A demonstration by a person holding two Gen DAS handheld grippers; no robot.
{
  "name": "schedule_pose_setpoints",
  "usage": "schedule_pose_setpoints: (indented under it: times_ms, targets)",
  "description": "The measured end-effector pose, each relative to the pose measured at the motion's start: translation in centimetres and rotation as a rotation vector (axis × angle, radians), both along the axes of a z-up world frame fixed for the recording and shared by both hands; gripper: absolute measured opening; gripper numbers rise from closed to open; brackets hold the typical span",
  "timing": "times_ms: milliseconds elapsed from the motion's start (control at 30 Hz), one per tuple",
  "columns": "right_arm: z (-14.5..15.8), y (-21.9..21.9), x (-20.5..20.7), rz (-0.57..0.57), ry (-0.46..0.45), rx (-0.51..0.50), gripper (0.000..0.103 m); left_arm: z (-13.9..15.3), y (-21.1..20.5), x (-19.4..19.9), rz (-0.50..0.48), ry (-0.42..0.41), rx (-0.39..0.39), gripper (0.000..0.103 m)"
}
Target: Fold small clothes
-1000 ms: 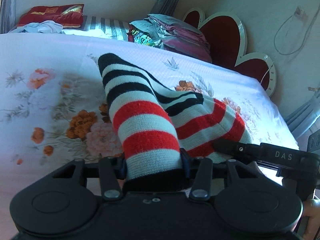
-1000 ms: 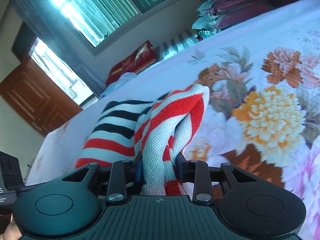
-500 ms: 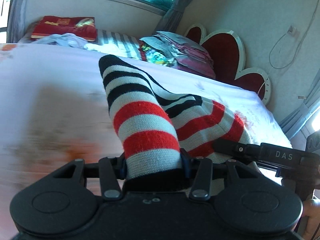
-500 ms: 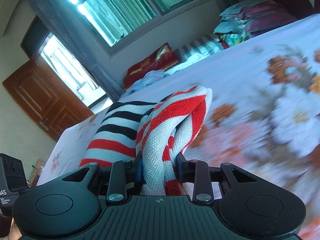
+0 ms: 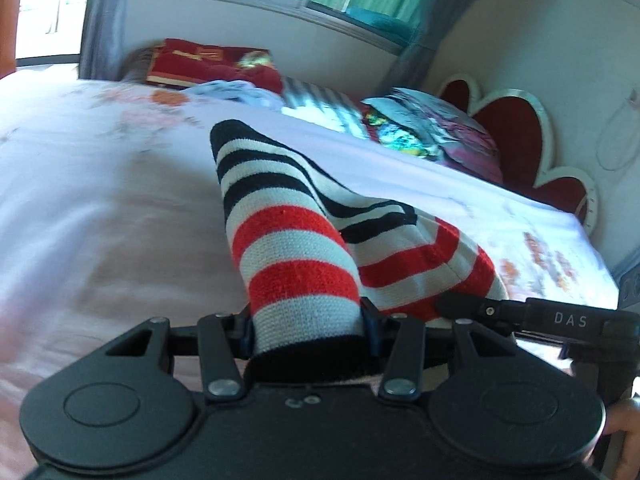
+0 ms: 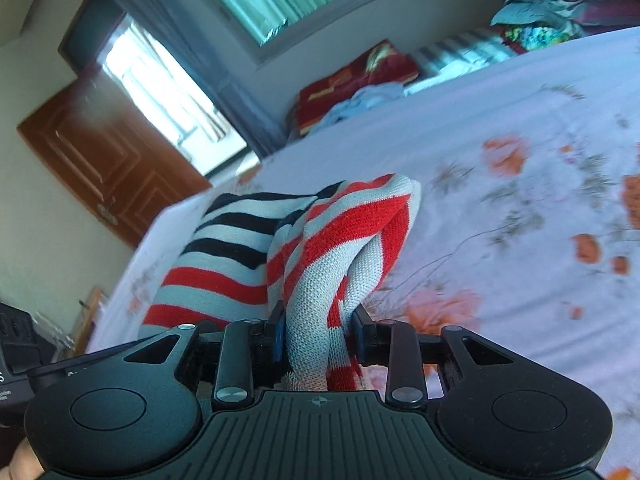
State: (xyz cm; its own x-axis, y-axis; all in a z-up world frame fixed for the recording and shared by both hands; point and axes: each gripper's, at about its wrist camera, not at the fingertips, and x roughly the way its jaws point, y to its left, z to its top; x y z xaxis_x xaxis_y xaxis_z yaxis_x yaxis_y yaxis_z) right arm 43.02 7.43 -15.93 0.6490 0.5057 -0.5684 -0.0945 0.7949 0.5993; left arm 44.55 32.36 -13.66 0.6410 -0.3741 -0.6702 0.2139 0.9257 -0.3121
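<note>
the left gripper (image 5: pixel 308 330) was clamped on the dark-hemmed end of the striped knit garment (image 5: pixel 292 240), and the right gripper (image 6: pixel 318 338) was clamped on a bunched red-and-white fold of the same garment (image 6: pixel 348 236) — so the cloth hung slung between the two, lifted over the bed (image 5: pixel 100 200) rather than lying flat, nearer its foot edge than the headboard (image 5: pixel 516 136).

to do this carry well, i judged both grips should stay firm and level with each other, the span kept lightly taut so the stripes did not twist, and the garment set down on a bare part of the sheet away from the far-edge clutter before any fold was pressed.

counted: one striped garment, two grippers, one red cushion (image 5: pixel 212 64), one pale blue cloth (image 5: pixel 236 92) and one stack of folded clothes (image 5: pixel 432 124) — all three along the bed's far edge.
</note>
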Motion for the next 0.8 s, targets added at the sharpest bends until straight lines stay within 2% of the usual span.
schedule_pose_setpoints:
  times_ms: [67,133,200,300,400,467,567,633,667,700,800]
  targets:
    - [-1.2,0.7,1.1,0.002,0.023,-0.013,0.032,-1.6,1.2,0.7,0.011,0.023,-0.005,0.05]
    - [-2.2,0.6,1.6,-0.005,0.035,-0.019,0.032,-2.7,1.6,0.7,0.022,0.009,-0.021,0.057]
    - [-2.8,0.0,1.8,-0.014,0.056,-0.019,0.038,-3.1,1.8,0.5,0.035,-0.003,-0.009,0.069]
    - [-2.7,-0.9,1.9,-0.018,0.069,-0.03,0.046,-2.4,2.2,0.8,0.036,0.007,-0.012,0.069]
    - [-1.6,-1.7,1.6,-0.053,0.044,-0.048,0.05,-0.9,2.8,0.2,0.063,-0.061,-0.003,0.066]
    - [-1.1,-1.5,2.0,-0.057,0.038,-0.054,0.05,-0.6,2.6,0.7,0.067,-0.065,-0.009,0.066]
    - [-1.0,-0.4,3.0,-0.092,0.029,-0.146,0.048,-1.6,2.1,1.9,0.093,-0.034,0.011,0.066]
    - [-1.5,0.4,3.8,-0.087,0.031,-0.192,0.041,-2.8,2.2,2.7,0.106,0.015,0.001,0.071]
    - [-1.8,0.7,4.1,-0.081,0.036,-0.211,0.041,-3.2,2.3,3.0,0.108,0.028,-0.009,0.075]
    - [-2.1,0.9,4.3,-0.078,0.033,-0.228,0.041,-3.3,2.3,3.0,0.115,0.027,-0.004,0.079]
    - [-2.7,0.5,4.5,-0.087,0.029,-0.232,0.042,-3.0,2.2,2.6,0.12,0.018,0.016,0.078]
